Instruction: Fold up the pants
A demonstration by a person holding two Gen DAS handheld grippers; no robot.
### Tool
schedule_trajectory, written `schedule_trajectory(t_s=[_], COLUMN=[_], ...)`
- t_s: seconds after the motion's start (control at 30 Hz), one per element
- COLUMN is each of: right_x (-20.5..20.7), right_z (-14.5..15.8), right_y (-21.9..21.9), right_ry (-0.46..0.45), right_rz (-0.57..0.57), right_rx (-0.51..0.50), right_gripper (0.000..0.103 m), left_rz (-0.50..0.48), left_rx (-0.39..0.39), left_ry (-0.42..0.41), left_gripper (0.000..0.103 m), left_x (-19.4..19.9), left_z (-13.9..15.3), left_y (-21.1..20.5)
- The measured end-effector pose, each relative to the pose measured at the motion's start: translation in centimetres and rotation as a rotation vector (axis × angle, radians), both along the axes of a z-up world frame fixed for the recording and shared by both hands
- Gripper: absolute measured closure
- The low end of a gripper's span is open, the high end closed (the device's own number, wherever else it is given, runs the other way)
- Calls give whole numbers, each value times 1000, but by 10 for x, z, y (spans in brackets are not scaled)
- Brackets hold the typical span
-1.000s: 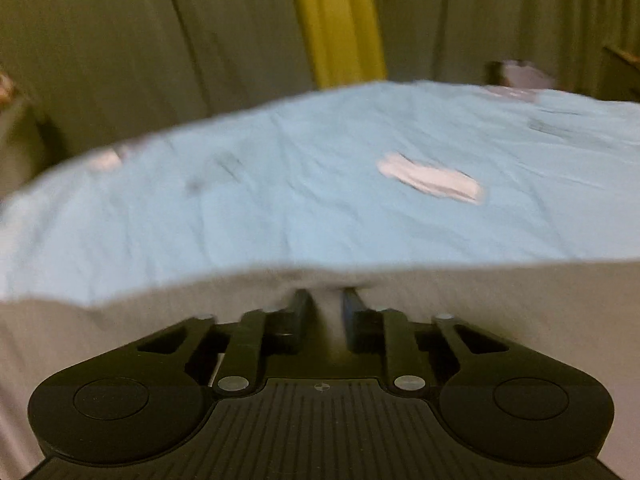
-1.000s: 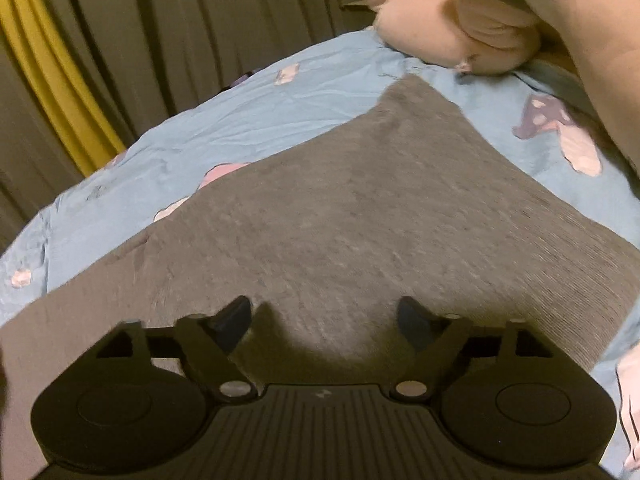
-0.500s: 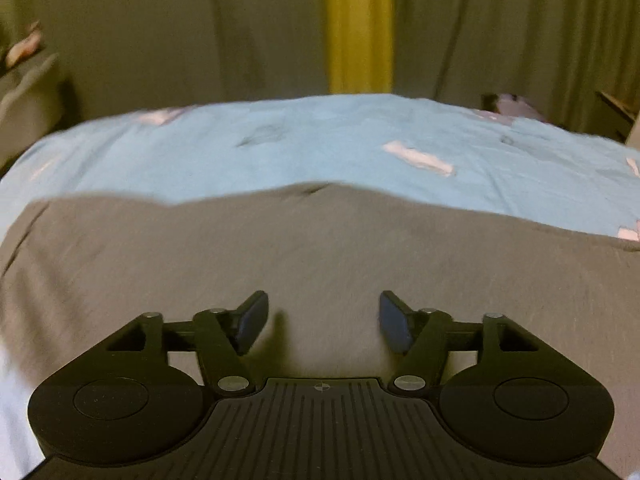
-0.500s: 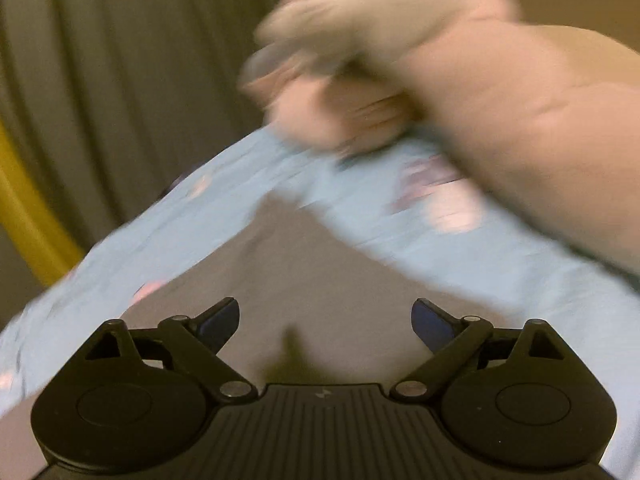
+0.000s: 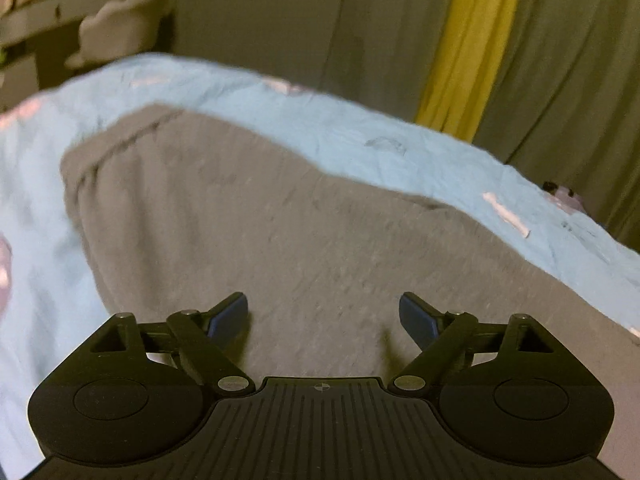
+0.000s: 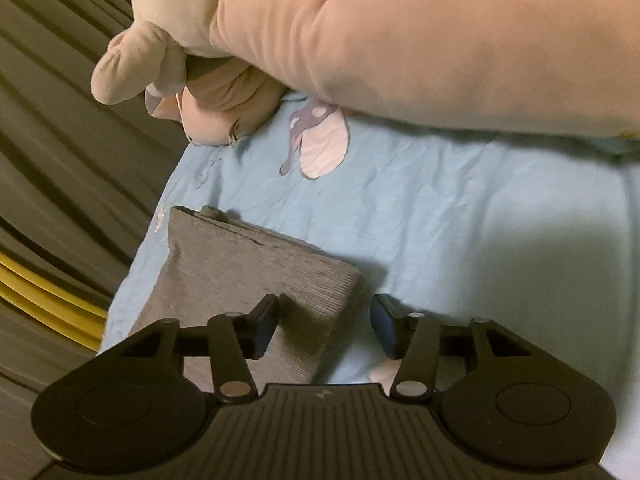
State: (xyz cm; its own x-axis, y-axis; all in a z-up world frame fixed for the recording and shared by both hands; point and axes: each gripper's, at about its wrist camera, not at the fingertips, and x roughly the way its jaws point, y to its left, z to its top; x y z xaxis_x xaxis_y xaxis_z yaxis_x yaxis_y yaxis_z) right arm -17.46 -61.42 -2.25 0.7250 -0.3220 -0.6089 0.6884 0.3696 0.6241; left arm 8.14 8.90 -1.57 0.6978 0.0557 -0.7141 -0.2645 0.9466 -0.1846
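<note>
Grey knit cotton pants [image 5: 304, 216] lie flat on a light blue, wrinkled bed sheet with pale printed figures [image 5: 360, 136].

Left gripper [image 5: 323, 316]: jaws released, spread wide, holding nothing. The grey fabric fills the space between and beyond both blue-padded fingertips [image 5: 230, 314]; its far edge runs diagonally, with sheet showing beyond it and to the left. Whether the tips touch the cloth cannot be told.

Right gripper [image 6: 324, 328]: jaws released, nothing grasped. A folded corner of the pants [image 6: 248, 264] reaches into the gap from the left; the left fingertip lies over the fabric, the right fingertip over bare sheet [image 6: 480, 216], just beside the fabric's right edge.

Far side of the right view: the person's bare forearm and hand in a pale glove [image 6: 160, 40]. Background: olive-grey curtains [image 5: 280, 24] with one yellow curtain panel [image 5: 468, 48].
</note>
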Motion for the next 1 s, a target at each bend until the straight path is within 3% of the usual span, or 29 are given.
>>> schedule_trajectory(t_s=[0.07,0.1,0.13,0.23,0.33,0.43,0.5,0.57,0.63,0.67,0.77,0.8,0.83,0.9,1.0], right_x=[12,17,23,38,57,71,78,75,61,53,37,38,40,32,20], right_z=[4,5,7,39,88,110,109,99,84,74,33,25,20,23,41], right_y=[1,4,5,32,91,129,129,110,85,71,38,37,36,31,33], right_ry=[21,46,67,88,-91,-249,-207,-123,55,157,241,281,331,328,308], right_rz=[23,26,38,45,259,452,436,338,147,69,63,61,45,-36,-124], right_rx=[-30,-54,-69,-194,-412,-505,-536,-516,-540,-538,-328,-317,-313,-310,-392], right_gripper=[62,89,93,94,95,95,95,95,95,94,92,77,54,45,45], left_rz=[24,36,49,90,83,68,66,74,84,88,84,77,71,56,54], left_rx=[-49,-77,-94,-98,-72,-43,-43,-67,-97,-108,-100,-83,-68,-39,-30], left_ry=[16,8,-2,-4,6,11,9,1,-6,-7,-6,0,5,12,15], left_gripper=[14,14,14,14,14,13,13,13,13,12,9,9,9,8,8], left_x=[2,2,2,2,7,8,6,4,2,2,6,8,9,10,10], left_z=[-4,-4,-5,-10,-13,-15,-14,-13,-14,-14,-16,-16,-17,-17,-18], left_y=[7,12,16,22,20,17,18,22,26,28,27,25,22,18,17])
